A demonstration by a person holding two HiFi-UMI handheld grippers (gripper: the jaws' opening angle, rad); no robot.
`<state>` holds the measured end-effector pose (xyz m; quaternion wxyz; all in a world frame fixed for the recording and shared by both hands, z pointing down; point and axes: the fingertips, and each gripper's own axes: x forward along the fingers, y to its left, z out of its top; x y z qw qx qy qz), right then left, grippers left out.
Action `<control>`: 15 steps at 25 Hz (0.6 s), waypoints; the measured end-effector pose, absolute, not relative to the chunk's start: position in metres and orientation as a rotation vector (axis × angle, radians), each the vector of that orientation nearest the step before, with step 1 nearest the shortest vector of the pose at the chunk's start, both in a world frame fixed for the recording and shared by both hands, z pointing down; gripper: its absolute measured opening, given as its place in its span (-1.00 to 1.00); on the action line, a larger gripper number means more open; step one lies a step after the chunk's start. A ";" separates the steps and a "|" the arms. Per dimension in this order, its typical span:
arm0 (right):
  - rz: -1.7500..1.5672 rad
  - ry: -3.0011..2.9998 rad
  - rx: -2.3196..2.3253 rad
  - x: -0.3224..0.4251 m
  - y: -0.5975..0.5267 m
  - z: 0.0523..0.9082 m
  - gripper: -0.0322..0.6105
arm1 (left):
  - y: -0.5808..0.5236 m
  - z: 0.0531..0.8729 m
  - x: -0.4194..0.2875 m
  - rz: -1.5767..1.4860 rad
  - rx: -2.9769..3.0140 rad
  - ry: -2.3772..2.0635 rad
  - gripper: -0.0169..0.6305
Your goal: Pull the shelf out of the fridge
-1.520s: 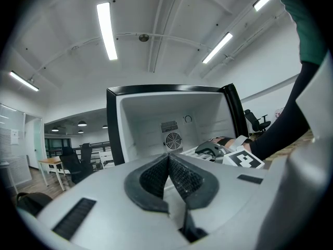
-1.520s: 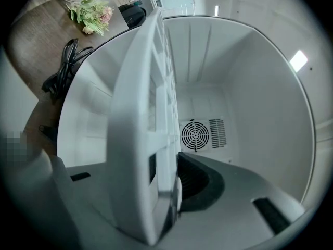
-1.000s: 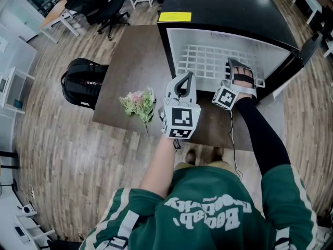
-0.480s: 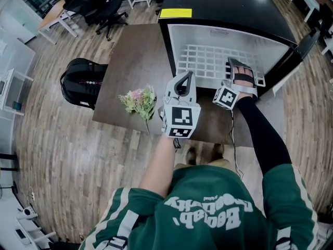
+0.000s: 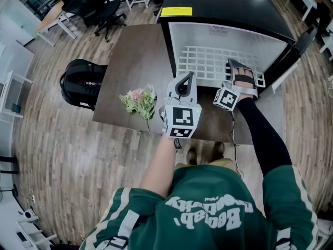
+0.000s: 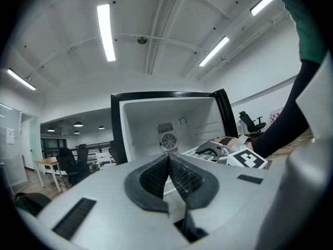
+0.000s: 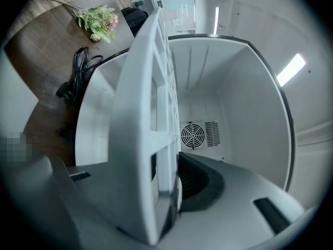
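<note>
A black mini fridge (image 5: pixel 229 4) stands open on the brown table, its white inside facing me. A white grid shelf (image 5: pixel 210 61) lies in it, with its front edge sticking out a little past the opening. My right gripper (image 5: pixel 240 73) is shut on that front edge at the right; in the right gripper view the shelf (image 7: pixel 145 113) runs edge-on between the jaws of the right gripper (image 7: pixel 167 191), pad against it. My left gripper (image 5: pixel 183 78) hovers in front of the fridge, shut and empty; its pads (image 6: pixel 169 163) meet.
A small bunch of flowers (image 5: pixel 139 100) lies on the table (image 5: pixel 130 51) left of my left gripper. The fridge door (image 5: pixel 302 48) hangs open at the right. A black backpack (image 5: pixel 83 82) sits on the floor at left. A black cable (image 7: pixel 78 72) lies beside the fridge.
</note>
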<state>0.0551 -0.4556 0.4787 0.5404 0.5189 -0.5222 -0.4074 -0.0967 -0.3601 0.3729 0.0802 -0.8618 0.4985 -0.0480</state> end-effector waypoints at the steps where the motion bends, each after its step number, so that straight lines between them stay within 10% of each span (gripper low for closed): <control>1: -0.968 -1.242 1.231 0.055 -0.455 0.478 -0.45 | -0.360 0.373 -0.096 -0.142 -2.579 1.490 -0.90; 15: -0.976 -1.237 1.240 0.056 -0.452 0.480 -0.45 | -0.363 0.372 -0.097 -0.145 -2.580 1.474 -0.90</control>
